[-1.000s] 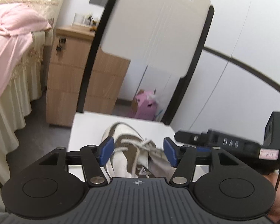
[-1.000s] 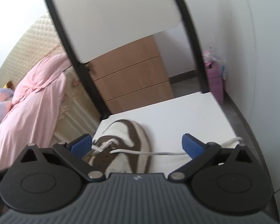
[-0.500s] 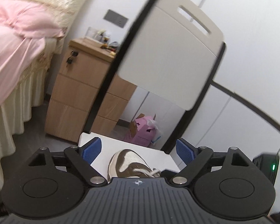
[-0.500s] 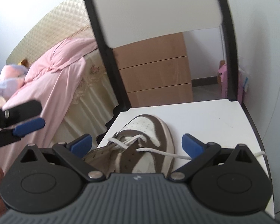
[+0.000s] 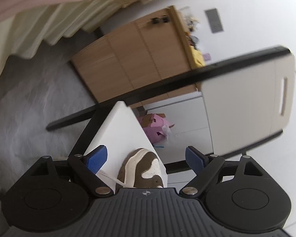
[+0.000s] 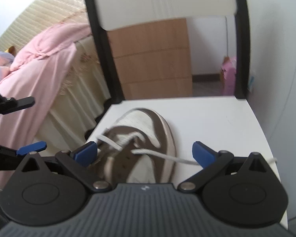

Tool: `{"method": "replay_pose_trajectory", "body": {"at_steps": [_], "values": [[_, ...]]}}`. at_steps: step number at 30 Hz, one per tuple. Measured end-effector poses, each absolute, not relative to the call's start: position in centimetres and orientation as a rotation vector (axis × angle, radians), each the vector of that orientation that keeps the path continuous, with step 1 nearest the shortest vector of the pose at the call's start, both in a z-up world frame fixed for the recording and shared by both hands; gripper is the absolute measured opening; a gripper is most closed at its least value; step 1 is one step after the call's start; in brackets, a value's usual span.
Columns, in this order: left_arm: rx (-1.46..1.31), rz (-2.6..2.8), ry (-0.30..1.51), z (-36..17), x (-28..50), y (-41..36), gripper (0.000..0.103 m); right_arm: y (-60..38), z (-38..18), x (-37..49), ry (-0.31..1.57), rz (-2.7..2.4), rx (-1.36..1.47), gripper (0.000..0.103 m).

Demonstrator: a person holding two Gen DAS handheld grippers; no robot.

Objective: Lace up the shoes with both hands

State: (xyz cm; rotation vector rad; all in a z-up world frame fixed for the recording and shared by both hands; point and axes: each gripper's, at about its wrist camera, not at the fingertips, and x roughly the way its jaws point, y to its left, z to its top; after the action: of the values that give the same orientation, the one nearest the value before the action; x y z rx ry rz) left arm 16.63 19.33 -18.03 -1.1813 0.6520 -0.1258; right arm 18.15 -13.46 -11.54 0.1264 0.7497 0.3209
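Observation:
A brown and white sneaker (image 6: 146,142) lies on the white chair seat (image 6: 217,122), toe pointing away. Its white lace (image 6: 167,157) runs loose across the shoe to the right. My right gripper (image 6: 145,152) is open and empty, close above the shoe's laced part. My left gripper (image 5: 146,158) is open and empty, rolled sideways above the shoe's toe (image 5: 144,167); a lace end (image 5: 110,177) shows by its left finger. The left gripper also shows at the left edge of the right wrist view (image 6: 19,126), off the seat's left side.
The chair's black frame (image 6: 104,59) and white backrest (image 6: 163,0) rise behind the seat. A wooden drawer cabinet (image 6: 152,59) and a pink box (image 6: 229,79) stand beyond. A bed with pink bedding (image 6: 39,63) is on the left. A white wall (image 6: 276,39) is on the right.
My left gripper opened, pulled away to the left and rolled sideways. My right gripper came down closer over the shoe, still open. The lace still lies loose.

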Motion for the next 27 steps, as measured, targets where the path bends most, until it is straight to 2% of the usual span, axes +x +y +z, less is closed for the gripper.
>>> {"method": "replay_pose_trajectory", "body": {"at_steps": [7,10,14,20,23,27], "values": [[-1.255,-0.109,0.725,-19.7,16.6,18.8,0.083,-14.4,-11.3,17.5,0.745,0.308,0.106,0.103],[-1.322,-0.123,0.767,-20.5,16.5,18.1,0.074,-15.0,-11.1,17.1,0.748,0.315,0.139,0.103],[-1.411,-0.136,0.797,-21.6,16.6,17.4,0.073,-15.4,-10.5,16.6,0.72,0.327,0.142,0.103],[-1.416,-0.119,0.843,-22.6,17.8,16.2,0.065,-16.0,-9.8,16.6,0.703,0.337,0.191,0.103],[-1.41,-0.109,0.856,-22.9,18.4,15.8,0.056,-15.9,-9.6,16.9,0.702,0.347,0.207,0.103],[-1.342,-0.062,0.876,-22.8,19.5,16.1,0.024,-15.4,-9.8,17.3,0.716,0.371,0.216,0.103]]}}
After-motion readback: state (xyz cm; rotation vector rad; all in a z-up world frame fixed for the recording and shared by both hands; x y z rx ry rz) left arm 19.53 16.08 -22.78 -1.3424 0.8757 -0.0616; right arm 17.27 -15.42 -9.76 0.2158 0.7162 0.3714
